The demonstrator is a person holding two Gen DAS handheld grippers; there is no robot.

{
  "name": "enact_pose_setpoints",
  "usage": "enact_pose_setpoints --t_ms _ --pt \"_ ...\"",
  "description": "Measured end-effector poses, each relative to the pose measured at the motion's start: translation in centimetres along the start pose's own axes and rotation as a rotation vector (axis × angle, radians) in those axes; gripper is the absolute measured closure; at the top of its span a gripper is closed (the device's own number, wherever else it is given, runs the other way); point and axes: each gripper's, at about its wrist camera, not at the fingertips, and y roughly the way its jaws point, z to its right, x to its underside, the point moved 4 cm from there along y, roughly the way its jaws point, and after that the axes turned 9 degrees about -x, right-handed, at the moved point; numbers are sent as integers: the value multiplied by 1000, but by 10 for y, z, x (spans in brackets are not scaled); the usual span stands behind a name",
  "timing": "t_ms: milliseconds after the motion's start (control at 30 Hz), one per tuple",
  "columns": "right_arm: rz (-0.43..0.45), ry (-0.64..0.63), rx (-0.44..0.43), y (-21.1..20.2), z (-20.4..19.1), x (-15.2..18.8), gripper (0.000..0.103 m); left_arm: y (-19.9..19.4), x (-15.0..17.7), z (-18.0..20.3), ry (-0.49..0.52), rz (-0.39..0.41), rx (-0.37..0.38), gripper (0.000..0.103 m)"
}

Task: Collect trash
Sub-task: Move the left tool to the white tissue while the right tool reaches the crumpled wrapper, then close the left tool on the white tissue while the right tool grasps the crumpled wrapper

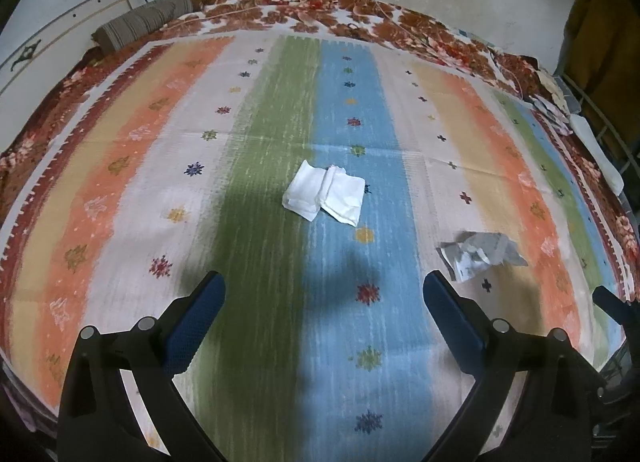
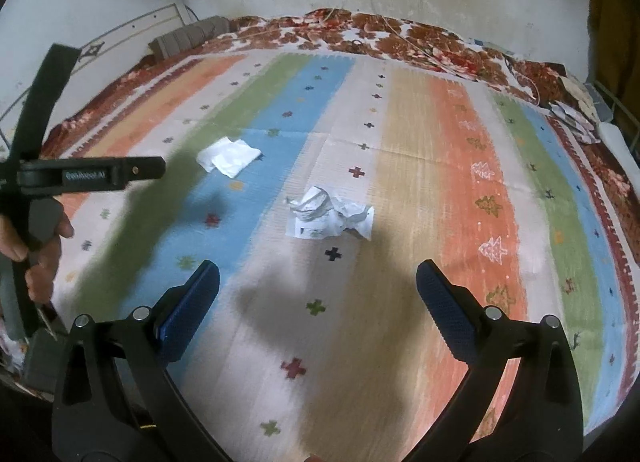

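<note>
From the left wrist view, the left tongs (image 1: 324,294) hang spread wide and empty above a striped bedspread (image 1: 120,190). The folded white tissue (image 1: 325,195) lies ahead of them on the green-blue boundary, well apart from the tips; the crumpled paper (image 1: 480,256) sits off to the right, near the right-hand pad. A thin, flat tissue on soft cloth is the risk here — a shallow pinch could slide over it or gather bedspread along with it.

From the right wrist view, the right tongs (image 2: 318,282) are likewise spread with nothing between them, and the crumpled paper (image 2: 330,214) lies just ahead. The left device, held in a hand (image 2: 38,242), is close at the left edge — both reaching inward could collide.
</note>
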Motion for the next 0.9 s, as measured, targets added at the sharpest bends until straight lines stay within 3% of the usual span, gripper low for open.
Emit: enact_pose_setpoints --t_ms 300,533,733,900 --pt "-33 -51 40 34 13 -8 11 37 -24 2 1 -19 1 6" --pt "-77 -133 53 61 20 -14 22 74 -38 -3 18 -35 7 9" --pt "-92 -188 58 82 21 -19 35 97 -44 6 27 -38 39 17" --pt "-103 -216 53 96 22 -22 46 112 -48 13 23 -34 37 30"
